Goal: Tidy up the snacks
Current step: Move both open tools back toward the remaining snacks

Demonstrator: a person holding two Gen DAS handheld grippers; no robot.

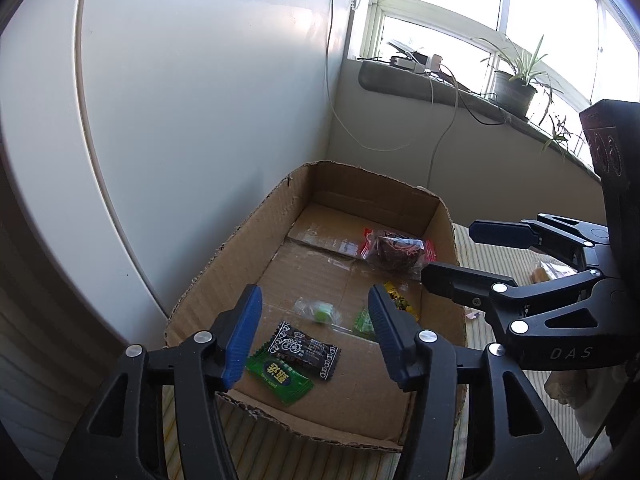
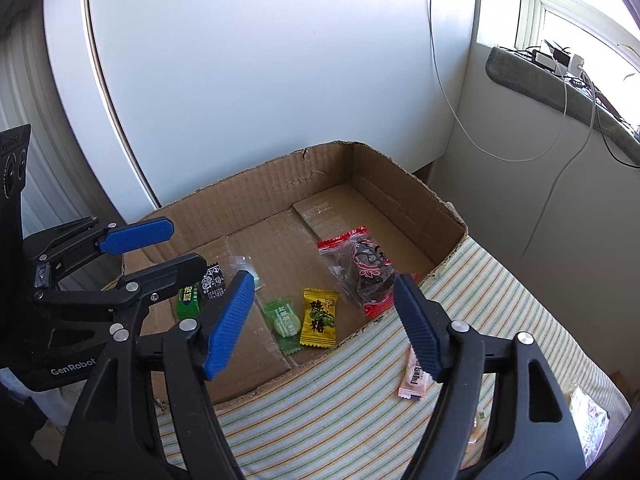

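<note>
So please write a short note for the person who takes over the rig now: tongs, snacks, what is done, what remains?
Left tongs: open, empty, over the box.
Right tongs: open, empty, at the box's near edge.
Done: six snacks lie in the box, among them the yellow candy and red packet.
Left: pink packet and others on the striped cloth.

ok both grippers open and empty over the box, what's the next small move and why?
Probably take the right gripper down to the pink sachet on the striped cloth. It lies outside the cardboard box, next to the right gripper's fingers, while six wrapped snacks already lie inside. Nothing sits between the fingers of either gripper.
</note>
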